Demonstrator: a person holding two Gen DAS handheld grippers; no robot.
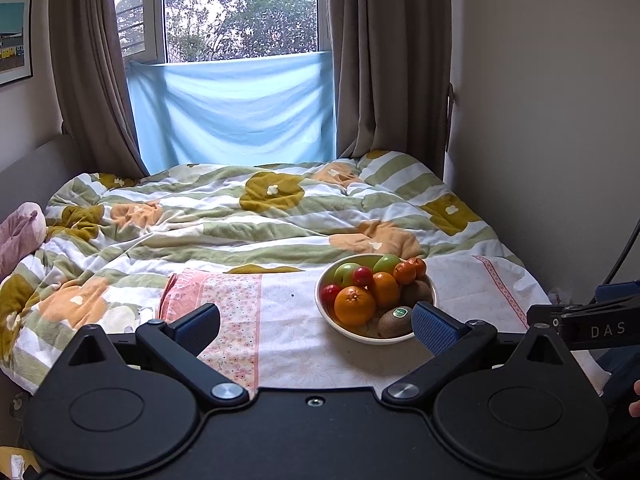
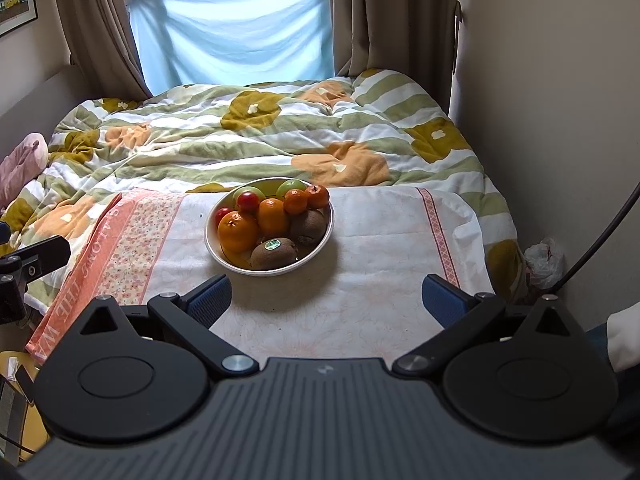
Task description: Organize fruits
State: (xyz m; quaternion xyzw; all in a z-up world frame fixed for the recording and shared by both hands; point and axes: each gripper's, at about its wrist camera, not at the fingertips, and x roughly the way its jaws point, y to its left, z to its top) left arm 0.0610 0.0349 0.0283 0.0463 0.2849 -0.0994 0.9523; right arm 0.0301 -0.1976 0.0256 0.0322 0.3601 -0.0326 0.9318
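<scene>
Holding both my left gripper [image 1: 316, 330] and right gripper [image 2: 326, 300] spread wide, empty, near the bowl [image 2: 320, 246] of fruit on the bed [image 2: 280, 140].

Both wrist views face bed, sharing bowl [image 1: 428, 334] [image 2: 218, 254].

This is a bedroom in a home. Ahead of the jaws lies a bed [image 1: 24, 340] with a flowered duvet [image 1: 256, 216]. Beyond it, brown curtains [image 1: 376, 56] frame a window [image 1: 240, 8], and a framed picture [image 1: 14, 38] hangs on the left wall.
</scene>
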